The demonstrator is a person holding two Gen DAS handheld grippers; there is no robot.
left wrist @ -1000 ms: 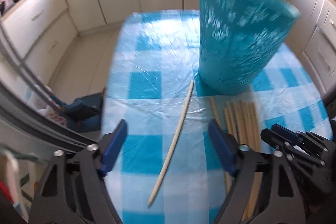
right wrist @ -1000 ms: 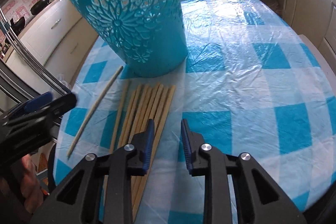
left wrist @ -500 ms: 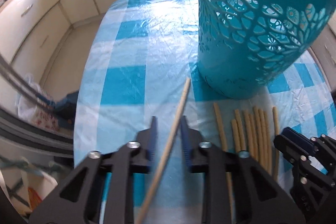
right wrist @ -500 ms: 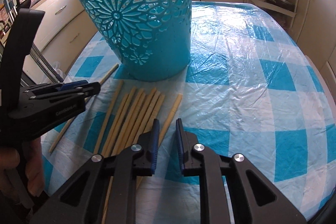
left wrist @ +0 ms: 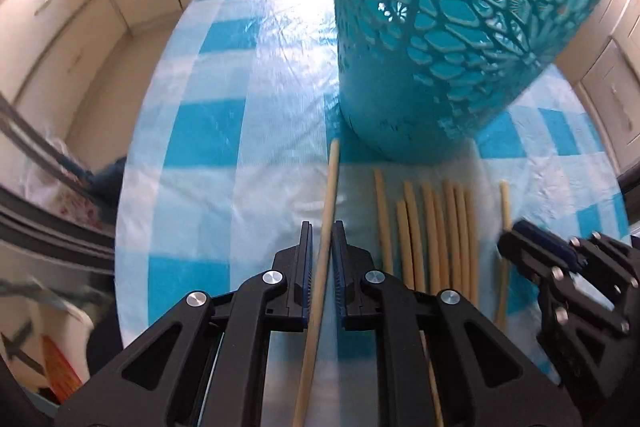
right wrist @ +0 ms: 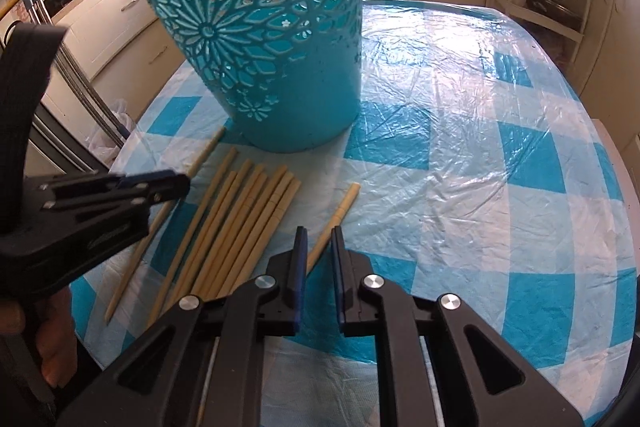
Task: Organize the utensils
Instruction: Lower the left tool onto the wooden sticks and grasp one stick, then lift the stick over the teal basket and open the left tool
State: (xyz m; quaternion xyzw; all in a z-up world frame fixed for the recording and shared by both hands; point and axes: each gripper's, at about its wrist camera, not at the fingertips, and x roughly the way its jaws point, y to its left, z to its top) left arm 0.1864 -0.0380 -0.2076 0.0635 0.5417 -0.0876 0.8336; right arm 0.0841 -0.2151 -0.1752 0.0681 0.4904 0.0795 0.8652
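Note:
A teal cut-out basket [left wrist: 440,47] [right wrist: 272,47] stands on the checked table. In front of it lie a long thin wooden stick [left wrist: 332,179] [right wrist: 204,155] and a row of several bamboo chopsticks [left wrist: 436,227] [right wrist: 248,211]. My left gripper [left wrist: 322,227] [right wrist: 176,183] points down over the stick, its jaws closing with the stick pinched between the blue pads. My right gripper [right wrist: 319,231] [left wrist: 510,233] has narrow jaws around a single chopstick [right wrist: 344,203] [left wrist: 505,203], which lies apart to the right of the row.
The blue-and-white plastic tablecloth [right wrist: 460,187] stretches out to the right of the basket. The table's near-left edge [left wrist: 132,227] drops to the floor. Cream cabinets [left wrist: 80,27] ring the room. A hand [right wrist: 52,327] holds the left gripper.
My left jaws went from wide open to closed around the long stick, and that gripper came lower and nearer the basket. The right jaws narrowed on the outermost chopstick, which swung away from the row.

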